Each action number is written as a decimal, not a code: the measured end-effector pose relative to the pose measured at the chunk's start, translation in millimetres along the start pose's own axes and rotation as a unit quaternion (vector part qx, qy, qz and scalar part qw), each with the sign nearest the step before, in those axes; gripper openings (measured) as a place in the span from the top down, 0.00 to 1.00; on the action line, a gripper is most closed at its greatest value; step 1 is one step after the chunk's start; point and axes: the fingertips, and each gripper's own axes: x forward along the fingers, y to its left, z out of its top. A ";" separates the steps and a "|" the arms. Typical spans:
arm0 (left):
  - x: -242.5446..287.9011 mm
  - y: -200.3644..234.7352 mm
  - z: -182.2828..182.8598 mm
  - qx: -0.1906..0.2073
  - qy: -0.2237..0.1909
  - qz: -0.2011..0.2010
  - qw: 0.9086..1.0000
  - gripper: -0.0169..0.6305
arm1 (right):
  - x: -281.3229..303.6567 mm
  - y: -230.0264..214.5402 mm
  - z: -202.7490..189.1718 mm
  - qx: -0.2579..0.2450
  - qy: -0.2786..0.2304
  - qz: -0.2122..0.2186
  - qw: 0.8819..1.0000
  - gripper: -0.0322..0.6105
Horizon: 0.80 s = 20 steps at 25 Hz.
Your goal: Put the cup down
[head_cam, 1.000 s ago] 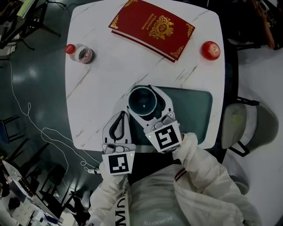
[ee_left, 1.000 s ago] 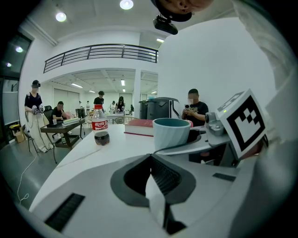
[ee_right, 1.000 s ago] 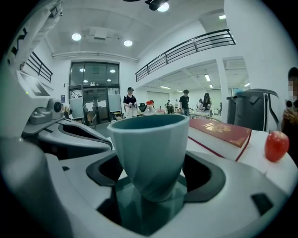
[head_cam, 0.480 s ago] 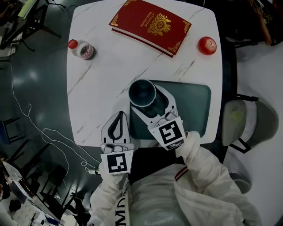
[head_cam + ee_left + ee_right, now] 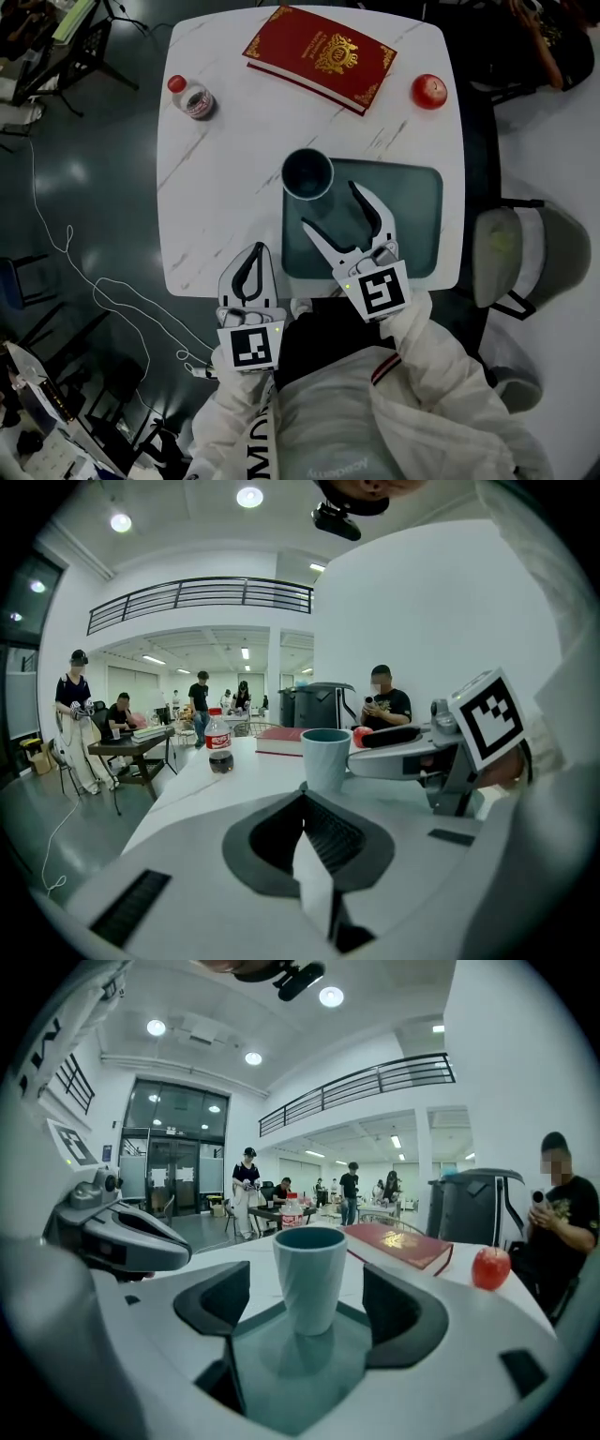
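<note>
Backing the right hand-held gripper [image 5: 330, 204] off now, jaws spread wide and empty, leaving the cup [image 5: 307, 174] standing upright just ahead of its tips on the green mat's [image 5: 412, 225] corner, no longer clamped as a moment ago. Reading as a finished put-down; holding the left hand-held gripper [image 5: 255, 251] pinched together on nothing, alongside.

The left gripper [image 5: 259, 249] is being held close to the body, jaws pressed together; the right gripper [image 5: 329, 204] is reaching farther forward, jaws spread wide apart.
</note>
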 end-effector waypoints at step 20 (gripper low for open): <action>-91.9 -46.4 38.9 0.055 -0.040 -0.044 0.997 0.96 | -122.7 53.9 63.2 0.003 -0.016 -0.040 0.999 0.36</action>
